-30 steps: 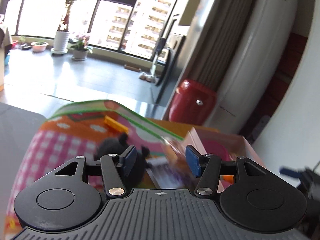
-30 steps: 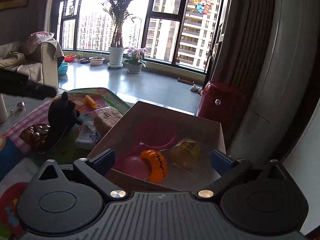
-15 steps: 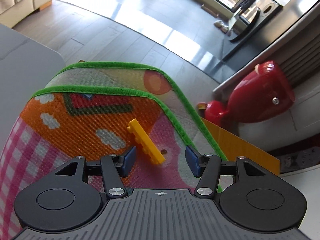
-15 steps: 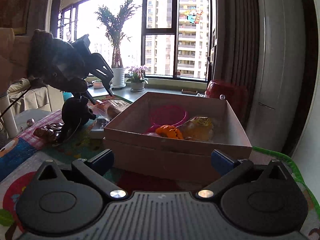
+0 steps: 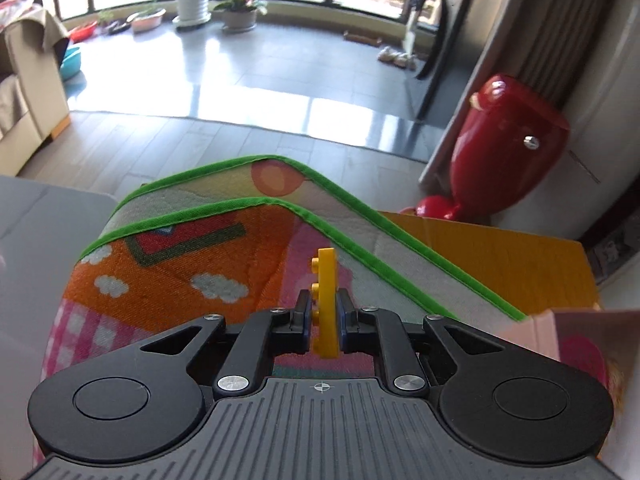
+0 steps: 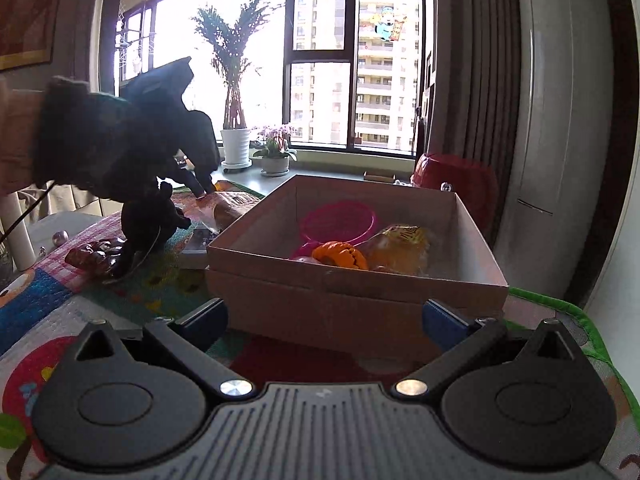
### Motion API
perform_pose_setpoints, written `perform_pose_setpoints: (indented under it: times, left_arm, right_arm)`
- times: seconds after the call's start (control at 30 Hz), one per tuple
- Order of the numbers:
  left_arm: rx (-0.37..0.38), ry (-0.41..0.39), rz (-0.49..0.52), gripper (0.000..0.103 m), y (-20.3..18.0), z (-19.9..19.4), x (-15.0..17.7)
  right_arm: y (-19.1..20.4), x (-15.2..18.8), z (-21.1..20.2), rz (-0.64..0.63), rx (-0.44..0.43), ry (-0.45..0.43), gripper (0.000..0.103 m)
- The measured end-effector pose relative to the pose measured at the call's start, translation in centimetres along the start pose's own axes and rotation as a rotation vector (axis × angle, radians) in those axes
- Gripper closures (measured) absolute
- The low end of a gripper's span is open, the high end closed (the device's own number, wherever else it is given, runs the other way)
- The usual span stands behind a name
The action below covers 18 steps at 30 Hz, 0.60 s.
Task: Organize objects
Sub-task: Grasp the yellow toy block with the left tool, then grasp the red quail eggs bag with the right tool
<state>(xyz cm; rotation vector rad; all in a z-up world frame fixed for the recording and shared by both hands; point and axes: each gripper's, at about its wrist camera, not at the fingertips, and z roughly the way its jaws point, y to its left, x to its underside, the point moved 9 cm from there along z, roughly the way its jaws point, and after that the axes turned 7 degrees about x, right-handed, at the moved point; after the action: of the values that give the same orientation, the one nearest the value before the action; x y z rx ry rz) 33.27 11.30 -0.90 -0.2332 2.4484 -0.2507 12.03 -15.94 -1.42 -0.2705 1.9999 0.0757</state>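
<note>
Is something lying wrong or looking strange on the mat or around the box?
Yes: the play mat is folded over at its far corner, showing two green edges. The black plush toy and snack packets lie outside the cardboard box.

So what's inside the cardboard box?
Inside the cardboard box lie a pink bowl, an orange toy and a yellow packet. The front wall hides the bottom.

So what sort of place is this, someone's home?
Most likely a high-rise flat's living room: tall windows face apartment towers, potted plants line the sill, a sofa stands left, and toys lie on a colourful play mat.
</note>
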Motion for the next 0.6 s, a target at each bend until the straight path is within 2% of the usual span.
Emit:
perform_pose_setpoints:
  times: [0.07,0.13,0.2,0.27,0.4,0.57,0.6]
  left_arm:
    - [0.087,-0.047,0.052,0.088,-1.3,-3.7,1.7]
    - [0.198,-0.081,0.059,0.088,-1.9,-7.8,3.9]
    - [0.255,-0.103,0.077,0.088,-1.5,-11.2,6.7]
    - [0.253,-0.122,0.105,0.088,-0.5,-13.7,9.8]
    - [0.231,-0.125,0.086,0.088,3.2,-15.9,15.1]
    - [0.193,-0.168,0.007,0.088,9.0,-18.2,18.3]
    - [0.171,-0.193,-0.001,0.088,10.2,-18.9,18.6]
  right_arm:
    - [0.0,0.1,0.3,0.002,-0.001,0.019,0.0]
    - [0.1,0.3,0.7,-0.008,0.005,0.042,0.0]
    - [0.7,0.4,0.8,-0.038,0.02,0.052,0.0]
    - [2.2,0.4,0.6,-0.096,0.008,0.055,0.0]
    - [7.9,-0.3,-0.1,-0.19,-0.12,0.075,0.0]
    - [15.7,-1.5,0.5,-0.297,-0.255,0.09,0.001]
    - [17.1,-1.7,0.9,-0.289,-0.289,0.116,0.005]
